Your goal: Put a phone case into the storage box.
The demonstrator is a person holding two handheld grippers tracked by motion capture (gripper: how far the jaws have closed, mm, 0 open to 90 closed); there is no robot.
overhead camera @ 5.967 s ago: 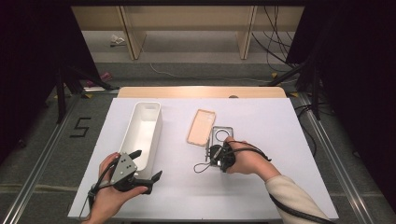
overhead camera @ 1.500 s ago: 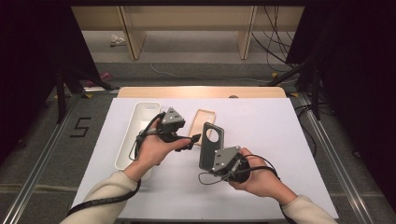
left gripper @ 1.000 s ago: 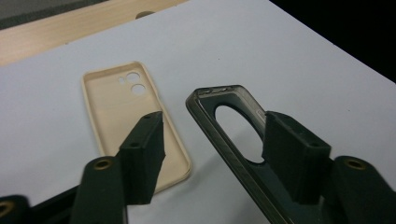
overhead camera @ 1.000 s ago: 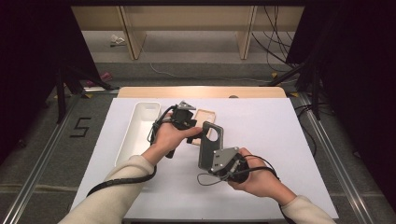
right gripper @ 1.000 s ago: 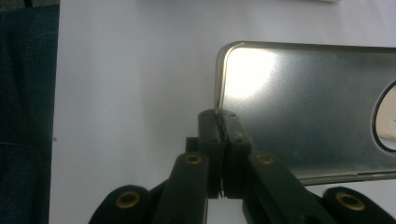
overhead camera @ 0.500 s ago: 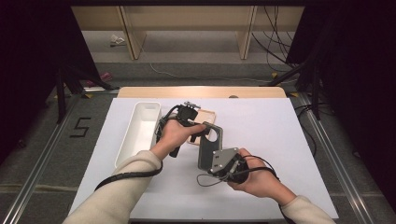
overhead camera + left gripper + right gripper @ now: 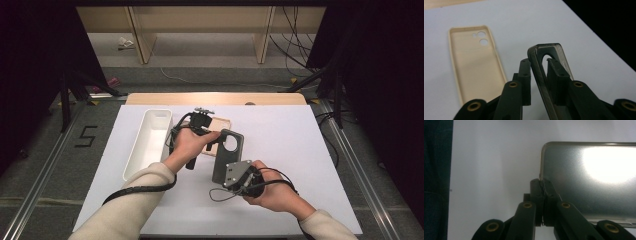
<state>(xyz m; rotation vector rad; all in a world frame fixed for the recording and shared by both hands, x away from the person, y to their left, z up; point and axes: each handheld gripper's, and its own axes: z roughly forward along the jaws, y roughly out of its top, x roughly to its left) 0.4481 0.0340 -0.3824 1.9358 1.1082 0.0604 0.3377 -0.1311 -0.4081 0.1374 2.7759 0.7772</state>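
A dark grey phone case (image 7: 224,167) is held up off the white table, tilted, between both grippers. My right gripper (image 7: 226,181) is shut on the case's lower edge; in the right gripper view its jaws (image 7: 541,182) pinch the thin wall of the case (image 7: 586,182). My left gripper (image 7: 217,141) reaches in from the left at the case's top end, beside the round camera hole. Its jaws have just been closing, and in the left gripper view (image 7: 539,62) they press on the case's rim (image 7: 541,75). A beige phone case (image 7: 221,122) (image 7: 474,62) lies flat, inside up, behind.
A long white tray (image 7: 137,150) stands on the left of the white table top (image 7: 285,135). A wooden strip (image 7: 215,98) runs along the far edge. Cables trail from both grippers over the near half of the table.
My left hand has come in from the tray side to the top of the dark case, and its jaws have narrowed around the rim. The right hand has kept the case still.
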